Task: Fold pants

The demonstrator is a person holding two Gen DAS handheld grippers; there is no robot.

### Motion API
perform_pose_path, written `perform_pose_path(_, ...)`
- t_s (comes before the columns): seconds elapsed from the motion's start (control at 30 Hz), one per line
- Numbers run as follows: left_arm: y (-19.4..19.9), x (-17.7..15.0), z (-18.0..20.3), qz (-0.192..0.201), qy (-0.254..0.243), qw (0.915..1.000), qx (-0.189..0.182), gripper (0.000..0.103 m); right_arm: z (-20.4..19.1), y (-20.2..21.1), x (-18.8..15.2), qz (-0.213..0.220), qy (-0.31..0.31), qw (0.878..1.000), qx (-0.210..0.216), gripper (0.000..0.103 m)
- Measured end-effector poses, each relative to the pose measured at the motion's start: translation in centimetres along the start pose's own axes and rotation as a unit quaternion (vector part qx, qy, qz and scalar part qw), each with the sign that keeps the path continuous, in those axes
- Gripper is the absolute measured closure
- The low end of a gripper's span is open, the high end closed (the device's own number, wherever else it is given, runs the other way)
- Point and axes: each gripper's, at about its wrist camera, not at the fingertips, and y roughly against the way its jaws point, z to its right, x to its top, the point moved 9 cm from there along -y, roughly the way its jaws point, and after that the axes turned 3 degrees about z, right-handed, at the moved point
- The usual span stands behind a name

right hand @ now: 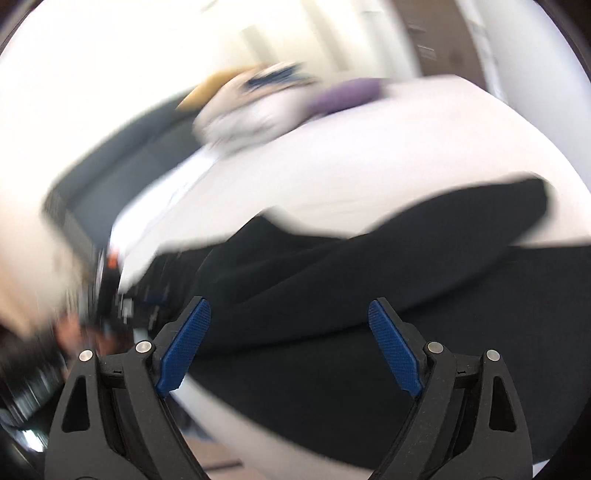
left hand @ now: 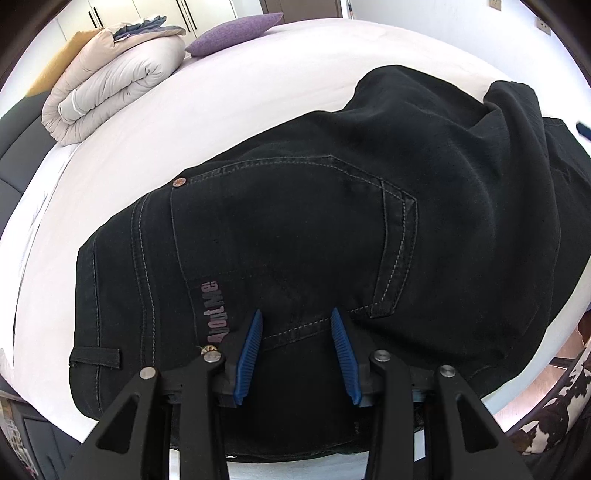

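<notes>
Black jeans point(left hand: 295, 229) lie on a white bed point(left hand: 258, 92), back pocket up, with a leg folded over at the right. My left gripper point(left hand: 297, 317) is open, its blue pads point(left hand: 251, 354) just above the waist part near the pocket, holding nothing. In the blurred right wrist view the black pants point(right hand: 332, 295) lie under my right gripper point(right hand: 290, 310), which is wide open and empty. The left gripper's body shows blurred at that view's left edge point(right hand: 110, 288).
A rolled beige duvet point(left hand: 110, 81) and a purple pillow point(left hand: 232, 35) lie at the far end of the bed. A dark headboard point(left hand: 14, 147) runs along the left. Wardrobes stand behind. A cow-print item point(left hand: 554, 406) is at the lower right.
</notes>
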Motion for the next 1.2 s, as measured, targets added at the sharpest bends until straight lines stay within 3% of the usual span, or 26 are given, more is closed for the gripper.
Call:
perform_pose_path(0.07,0.0,0.0,0.2,-0.002,0.000,1.0000,0.001,0.060,6.5,3.1,3.4,0.036,-0.055,0.997,-0.027,0.015)
perform_pose_path(0.17,-0.1,0.1,0.2,-0.006,0.005,1.0000,0.000,0.060,13.6,5.5,7.8,0.060,-0.043,0.996,-0.050,0.015)
perform_pose_path(0.3,-0.8,1.3,0.5,-0.015,0.010,0.9998,0.006,0.061,19.3,3.6,10.1,0.000,-0.030,0.998,-0.052,0.015)
perform_pose_path(0.47,-1.2,2.1,-0.3,-0.025,0.011,0.9996,0.006,0.061,21.3,-1.2,10.6,-0.058,-0.010,0.997,-0.042,0.016)
perform_pose_path(0.5,-1.2,2.2,-0.2,-0.026,0.012,0.9996,0.006,0.061,21.9,-2.5,10.5,-0.069,-0.010,0.997,-0.039,0.022)
perform_pose_path(0.53,-1.3,2.3,-0.3,-0.026,0.012,0.9996,0.006,0.061,22.0,-3.9,9.8,-0.086,-0.011,0.996,-0.035,0.030)
perform_pose_path(0.57,-1.3,2.4,-0.3,-0.026,0.013,0.9996,0.006,0.061,22.2,-4.8,9.2,-0.103,-0.009,0.994,-0.035,0.059)
perform_pose_path(0.6,-1.4,2.4,-0.3,-0.025,0.014,0.9996,0.006,0.061,22.2,-5.7,8.3,-0.122,-0.001,0.992,-0.041,0.080)
perform_pose_path(0.63,-1.4,2.4,-0.4,-0.023,0.015,0.9996,0.006,0.061,22.1,-6.1,7.9,-0.127,0.013,0.990,-0.055,0.082)
perform_pose_path(0.67,-1.4,2.3,-0.4,-0.020,0.016,0.9996,0.006,0.060,21.8,-5.9,7.6,-0.124,0.019,0.991,-0.055,0.091)
perform_pose_path(0.8,-1.6,2.4,-0.6,-0.012,0.020,0.9997,0.003,0.060,19.5,-3.6,9.1,-0.123,-0.033,0.991,-0.028,0.099)
perform_pose_path(1.03,-2.2,2.0,-1.3,-0.006,0.019,0.9998,0.000,0.060,10.7,3.3,17.6,-0.061,-0.115,0.990,0.051,0.099)
perform_pose_path(1.1,-2.3,2.1,-1.4,-0.007,0.018,0.9998,0.000,0.060,12.6,4.2,19.7,-0.038,-0.202,0.978,0.036,0.099)
perform_pose_path(1.13,-2.4,2.0,-1.5,-0.007,0.018,0.9998,0.000,0.060,14.9,4.3,20.2,-0.027,-0.261,0.965,0.021,0.099)
perform_pose_path(1.2,-2.3,1.8,-1.3,-0.006,0.017,0.9998,0.001,0.060,20.4,4.4,19.1,-0.033,-0.344,0.937,-0.050,0.097)
